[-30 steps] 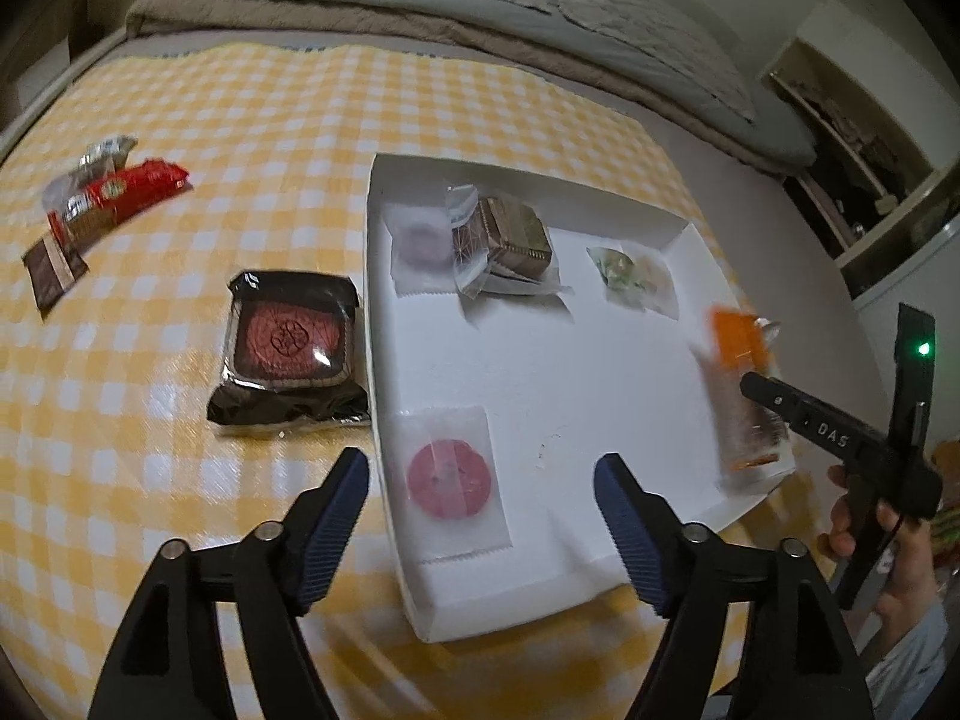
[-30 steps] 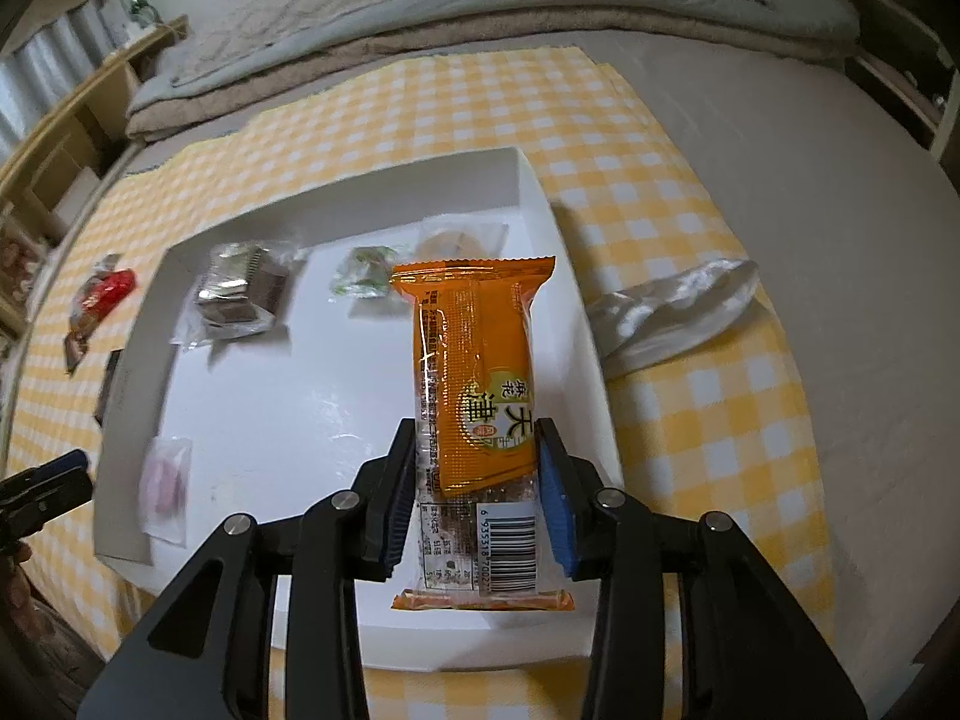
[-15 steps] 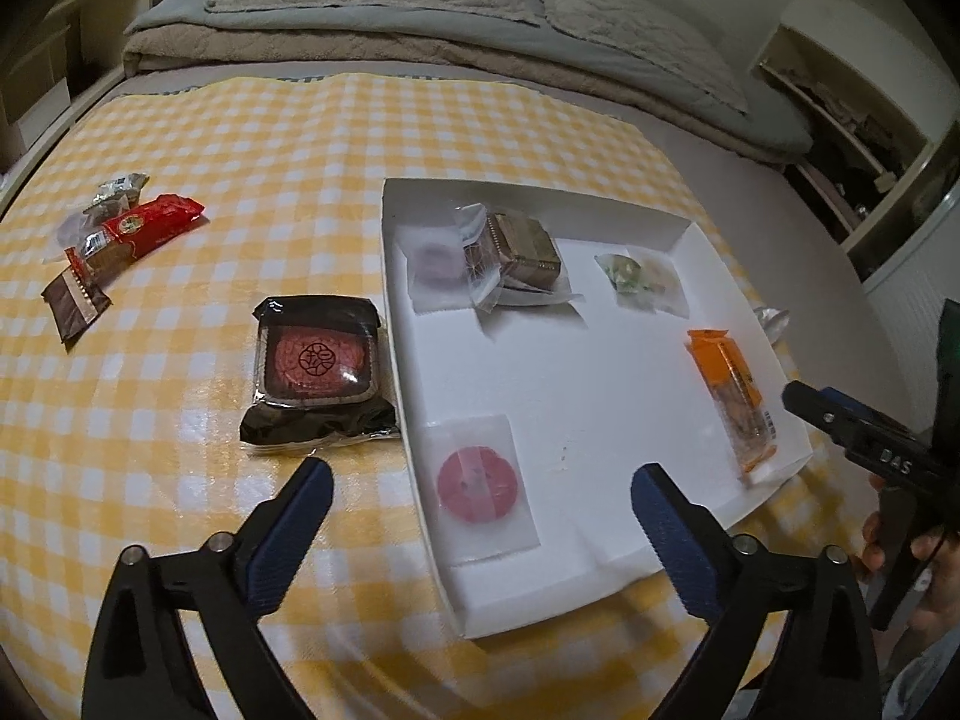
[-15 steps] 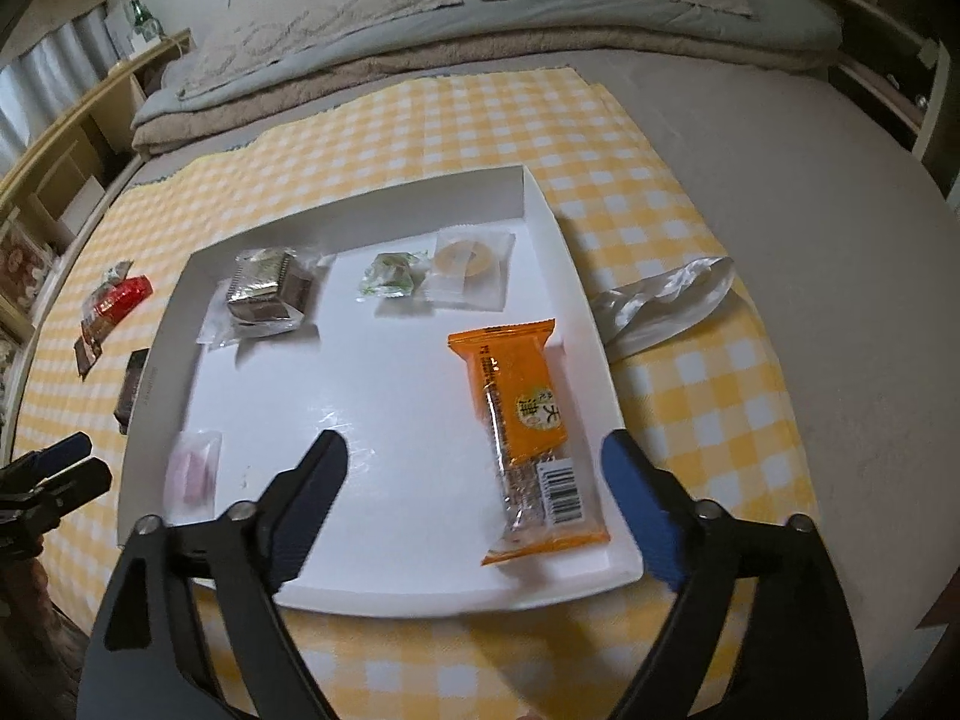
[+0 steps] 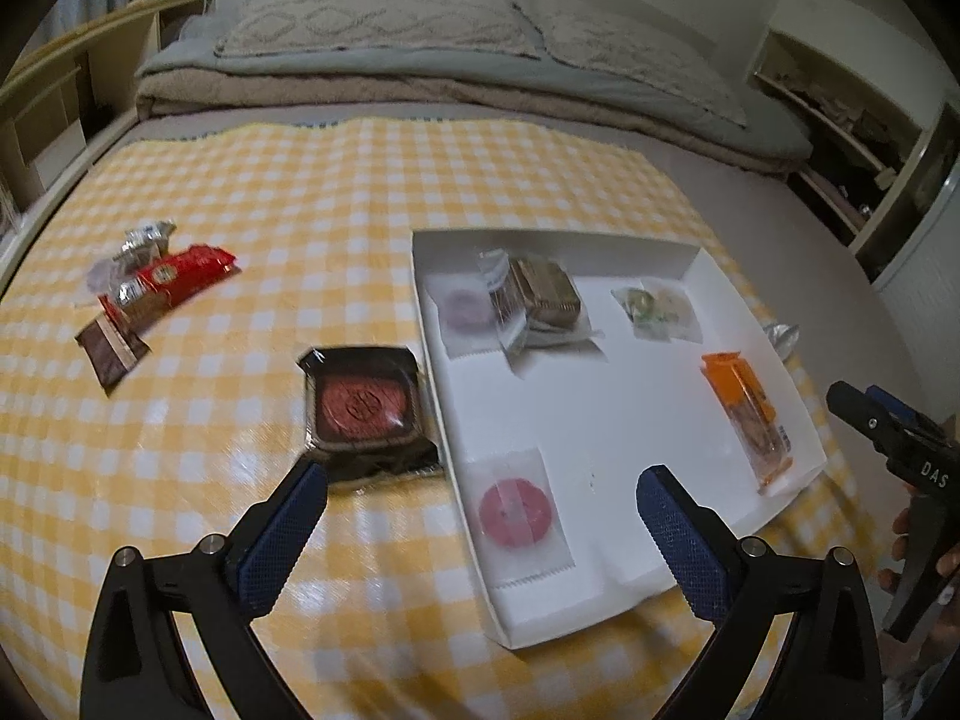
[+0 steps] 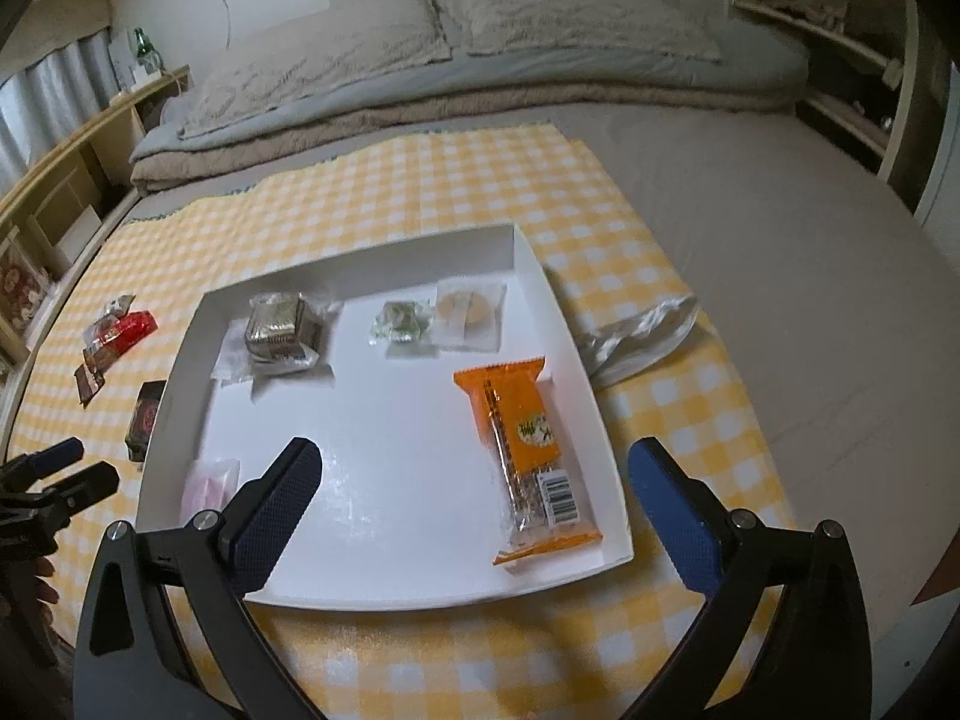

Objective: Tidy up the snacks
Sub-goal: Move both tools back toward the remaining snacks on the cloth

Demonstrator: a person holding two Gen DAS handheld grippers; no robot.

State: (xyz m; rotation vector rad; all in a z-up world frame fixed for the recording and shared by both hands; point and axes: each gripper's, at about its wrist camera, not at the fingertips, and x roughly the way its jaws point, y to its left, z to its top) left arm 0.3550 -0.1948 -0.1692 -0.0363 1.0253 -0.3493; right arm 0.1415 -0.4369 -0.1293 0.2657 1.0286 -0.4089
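A white tray (image 5: 690,252) (image 6: 360,252) lies on the yellow checked cloth. In it rest an orange snack bar (image 5: 747,414) (image 6: 528,438), a pink round wafer (image 5: 515,510), a foil-wrapped brown cake (image 5: 543,294) and a green candy (image 5: 645,303). My left gripper (image 5: 480,480) hovers open above the tray's near left corner, holding nothing. My right gripper (image 6: 474,450) hangs above the tray's near edge, its jaws still opening, with the orange bar lying free below. A dark mooncake pack (image 5: 360,402) sits just left of the tray.
A red pack (image 5: 174,276), a brown chocolate bar (image 5: 111,348) and small foil sweets lie at the cloth's left. A crumpled silver wrapper (image 6: 642,330) is right of the tray. Folded bedding runs along the back, shelves at both sides.
The right gripper let go of the orange bar, which now lies in the tray, and rose with jaws wide. The left jaws widened and the left gripper lifted slightly.
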